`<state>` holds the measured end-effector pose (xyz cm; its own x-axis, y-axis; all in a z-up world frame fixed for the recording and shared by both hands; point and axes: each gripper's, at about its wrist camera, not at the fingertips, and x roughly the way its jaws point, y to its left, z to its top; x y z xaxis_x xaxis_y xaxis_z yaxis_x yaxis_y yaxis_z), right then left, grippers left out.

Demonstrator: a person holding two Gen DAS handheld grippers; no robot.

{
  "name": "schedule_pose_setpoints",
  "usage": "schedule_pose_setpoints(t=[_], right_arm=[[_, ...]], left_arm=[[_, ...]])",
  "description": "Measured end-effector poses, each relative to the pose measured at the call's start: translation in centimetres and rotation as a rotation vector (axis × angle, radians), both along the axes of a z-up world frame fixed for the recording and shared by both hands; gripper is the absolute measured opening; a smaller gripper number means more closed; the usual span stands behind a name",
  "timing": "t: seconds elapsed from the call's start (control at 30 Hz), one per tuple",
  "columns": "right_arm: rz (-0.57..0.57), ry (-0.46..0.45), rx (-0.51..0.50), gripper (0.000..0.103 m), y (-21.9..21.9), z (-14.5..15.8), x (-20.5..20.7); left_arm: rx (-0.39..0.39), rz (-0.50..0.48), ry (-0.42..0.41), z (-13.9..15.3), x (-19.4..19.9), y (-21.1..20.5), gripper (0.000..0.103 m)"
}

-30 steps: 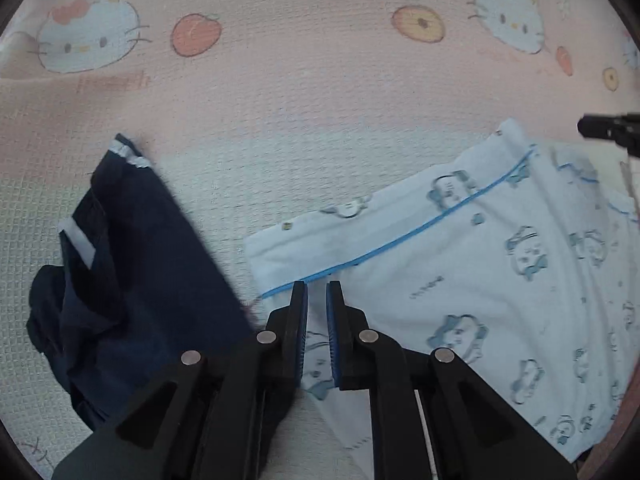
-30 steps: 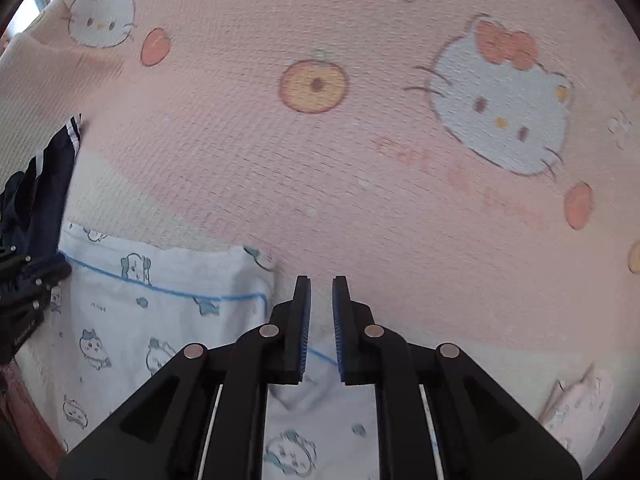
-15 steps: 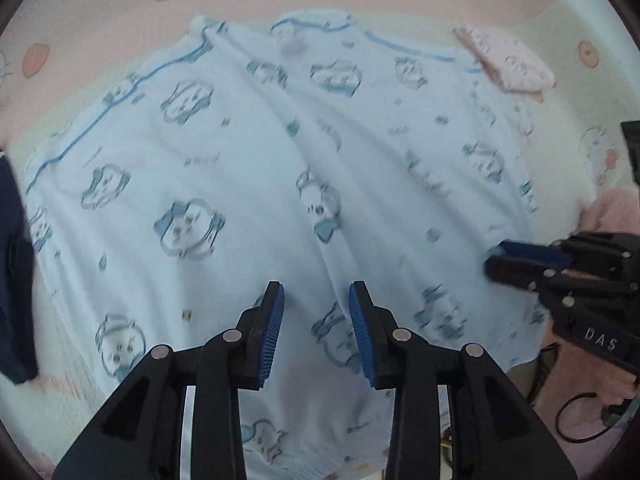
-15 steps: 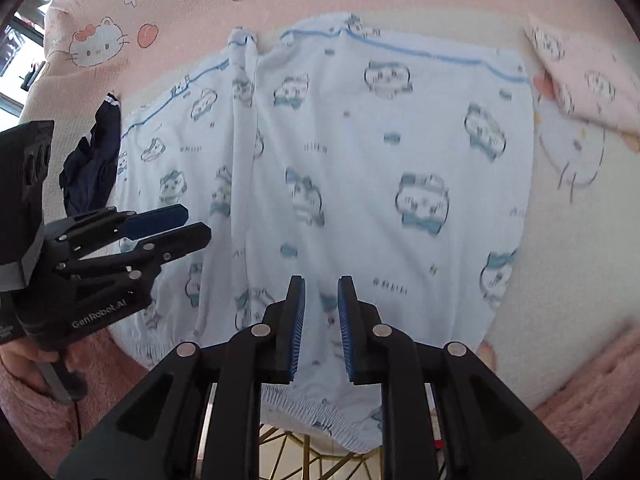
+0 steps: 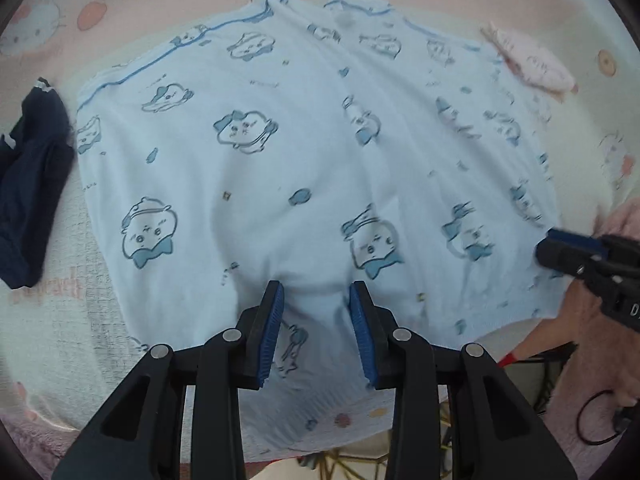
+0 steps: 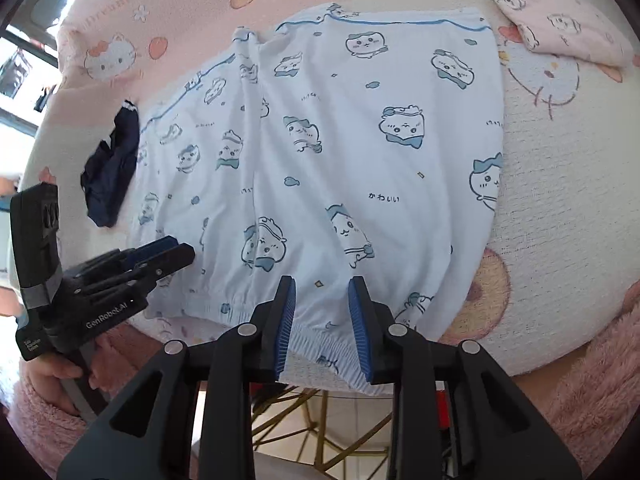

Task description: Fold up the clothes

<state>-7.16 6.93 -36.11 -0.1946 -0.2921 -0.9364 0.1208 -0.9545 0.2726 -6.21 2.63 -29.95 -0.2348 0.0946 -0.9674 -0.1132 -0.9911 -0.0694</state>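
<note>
Shorts point(image 6: 360, 152) flat on blanket point(image 6: 552, 208) | left gripper point(image 5: 316, 292) jaws apart over waistband | right gripper point(image 6: 322, 286) jaws apart over waistband

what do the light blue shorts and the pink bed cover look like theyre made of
Light blue shorts: thin, soft matte cloth, likely cotton; it wrinkles gently, with a gathered ribbed waistband.
Pink bed cover: thicker waffle-textured cloth, matte; a fine woven grid shows, probably cotton or a blend.

Pale blue cartoon-printed shorts point(image 6: 360, 152); navy garment point(image 6: 110, 176); pink cat-patterned blanket point(image 6: 180, 8); pink printed cloth point(image 6: 560, 28)
</note>
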Motion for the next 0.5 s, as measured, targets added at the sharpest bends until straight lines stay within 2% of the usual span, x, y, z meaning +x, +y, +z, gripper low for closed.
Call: schedule_pose_setpoints(t=[0.1,0.13,0.2,0.23,0.37,0.43,0.5], right_arm=[[0.013,0.000,0.118,0.028,-0.6,-0.5,0.1],[-0.002,-0.013,0.122,0.028,-0.2,-0.5,0.2],[-0.029,-0.023,0.045,0.028,0.9,0.1,0.4],[-0.033,-0.019,0.016,0.028,1.2,0.4,0.6],[0.024,-0.009,0.063,0.028,-0.2,0.0,1.1],[0.049,-0.020,0.091,0.029,-1.2,-0.6,1.6],[0.097,0.012,0.093,0.029,-2.3,-0.2,2.2]], left_arm=[[-0.026,0.119,-0.008,0.4,0.8,-2.5,0.036],[0.011,0.157,0.001,0.6,1.2,-3.3,0.036],[0.103,0.240,0.012,1.0,2.0,-4.3,0.036],[0.124,0.254,0.030,1.5,2.3,-4.1,0.036],[0.105,0.149,0.130,3.8,3.1,-1.2,0.037],[0.116,0.083,0.116,3.7,3.3,0.0,0.037],[0.126,0.017,0.103,3.5,3.4,1.2,0.037]])
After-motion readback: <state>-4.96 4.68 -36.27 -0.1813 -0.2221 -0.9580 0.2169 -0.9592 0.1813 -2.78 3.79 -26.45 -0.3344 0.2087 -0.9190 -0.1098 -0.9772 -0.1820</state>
